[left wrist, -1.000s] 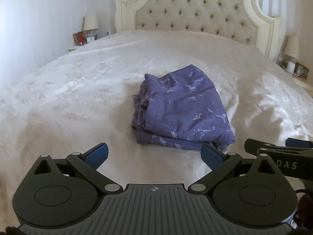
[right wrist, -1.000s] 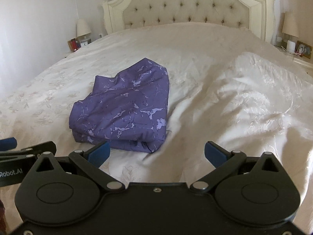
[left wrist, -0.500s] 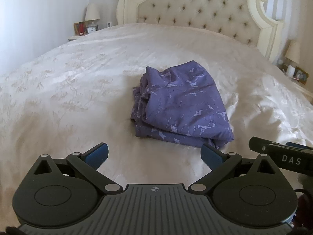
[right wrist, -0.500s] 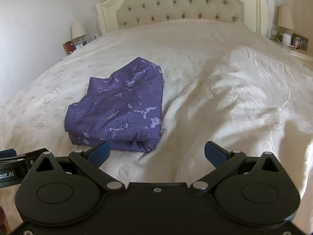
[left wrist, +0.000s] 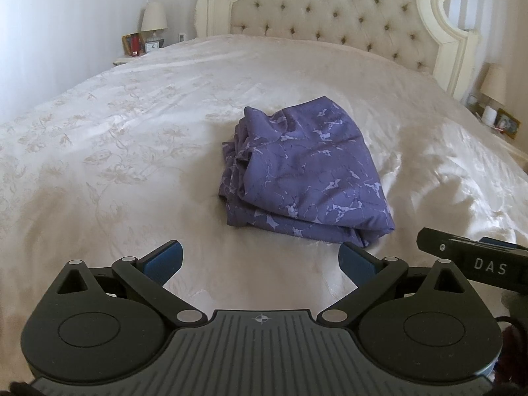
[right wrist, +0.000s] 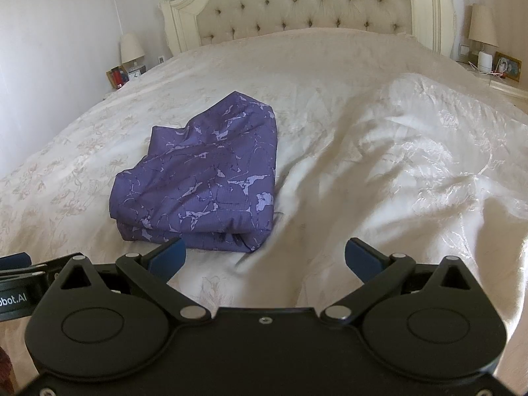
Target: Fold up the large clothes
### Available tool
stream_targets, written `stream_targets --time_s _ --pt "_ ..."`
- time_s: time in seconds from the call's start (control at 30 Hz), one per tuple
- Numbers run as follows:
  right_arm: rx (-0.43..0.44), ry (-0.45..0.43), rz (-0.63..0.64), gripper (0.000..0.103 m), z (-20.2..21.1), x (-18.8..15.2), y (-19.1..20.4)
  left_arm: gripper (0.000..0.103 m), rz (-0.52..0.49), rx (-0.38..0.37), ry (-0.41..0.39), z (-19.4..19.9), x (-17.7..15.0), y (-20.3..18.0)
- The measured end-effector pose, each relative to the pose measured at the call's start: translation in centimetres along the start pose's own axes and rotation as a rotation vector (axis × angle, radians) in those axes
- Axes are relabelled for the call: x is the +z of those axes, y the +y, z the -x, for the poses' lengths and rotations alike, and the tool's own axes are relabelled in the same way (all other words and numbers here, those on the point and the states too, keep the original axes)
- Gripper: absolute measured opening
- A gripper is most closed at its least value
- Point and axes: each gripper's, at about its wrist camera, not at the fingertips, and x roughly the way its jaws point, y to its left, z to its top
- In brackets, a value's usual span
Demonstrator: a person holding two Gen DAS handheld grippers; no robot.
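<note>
A purple patterned garment lies folded into a compact stack in the middle of the cream bedspread; it also shows in the right wrist view. My left gripper is open and empty, held back from the stack's near edge. My right gripper is open and empty, near the stack's near right corner and apart from it. The right gripper's side shows at the right edge of the left wrist view.
A tufted headboard stands at the far end of the bed. Nightstands with lamps sit at the left and right. The bedspread is rumpled into ridges on the right.
Both grippers have drawn back and risen slightly, so the folded garment sits a little farther away in both views. The garment has not moved.
</note>
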Motion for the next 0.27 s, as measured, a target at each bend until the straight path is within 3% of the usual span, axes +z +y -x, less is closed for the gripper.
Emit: stream_targets --time_s 0.27 --pt "0.004 0.006 -0.006 0.102 -0.04 -0.23 0.11 0.102 -0.003 0.008 -0.009 -0.05 -0.07 -0.07"
